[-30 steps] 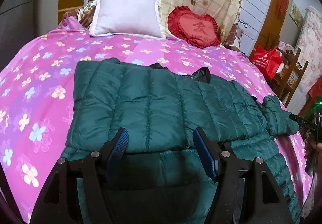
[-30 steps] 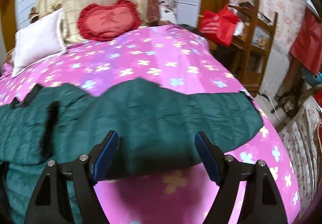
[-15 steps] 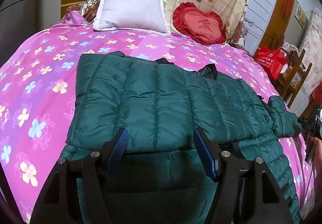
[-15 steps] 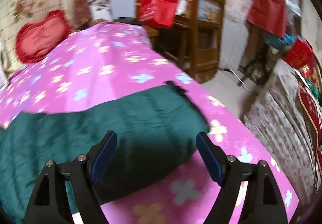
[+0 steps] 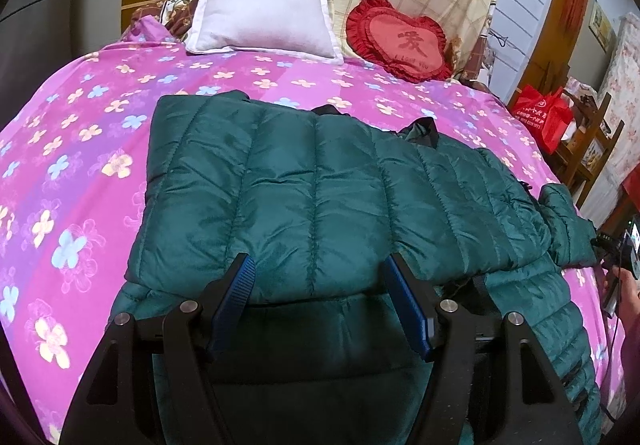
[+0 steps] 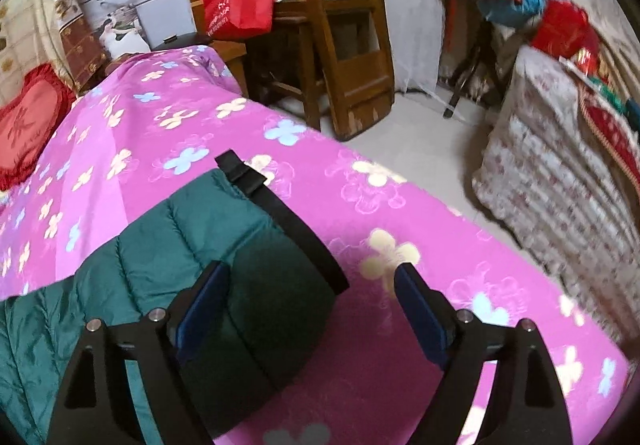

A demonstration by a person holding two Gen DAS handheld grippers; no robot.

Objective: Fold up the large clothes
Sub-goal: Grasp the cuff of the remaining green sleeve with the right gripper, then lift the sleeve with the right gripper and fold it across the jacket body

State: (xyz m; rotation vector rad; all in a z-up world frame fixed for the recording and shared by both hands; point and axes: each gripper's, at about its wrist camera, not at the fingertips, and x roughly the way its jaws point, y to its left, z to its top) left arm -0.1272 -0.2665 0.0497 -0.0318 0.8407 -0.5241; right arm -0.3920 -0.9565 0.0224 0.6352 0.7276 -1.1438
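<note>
A dark green quilted puffer jacket (image 5: 320,197) lies spread on the pink flowered bedspread (image 5: 60,149), one side folded over its body. My left gripper (image 5: 320,297) is open and empty, just above the jacket's near edge. A sleeve (image 5: 568,229) sticks out to the right. In the right wrist view the sleeve end (image 6: 224,257) with its black cuff (image 6: 280,213) lies on the bedspread (image 6: 400,205). My right gripper (image 6: 308,305) is open and empty, hovering over the cuff end.
A white pillow (image 5: 264,17) and a red heart cushion (image 5: 400,41) sit at the head of the bed. A wooden shelf (image 6: 344,45) with a red bag (image 6: 240,1) stands beside the bed. A flowered covered piece of furniture (image 6: 560,165) stands at the right.
The right gripper has swung to the right along the jacket, from its body out to the sleeve's cuff end. The left gripper has risen a little and stays open.
</note>
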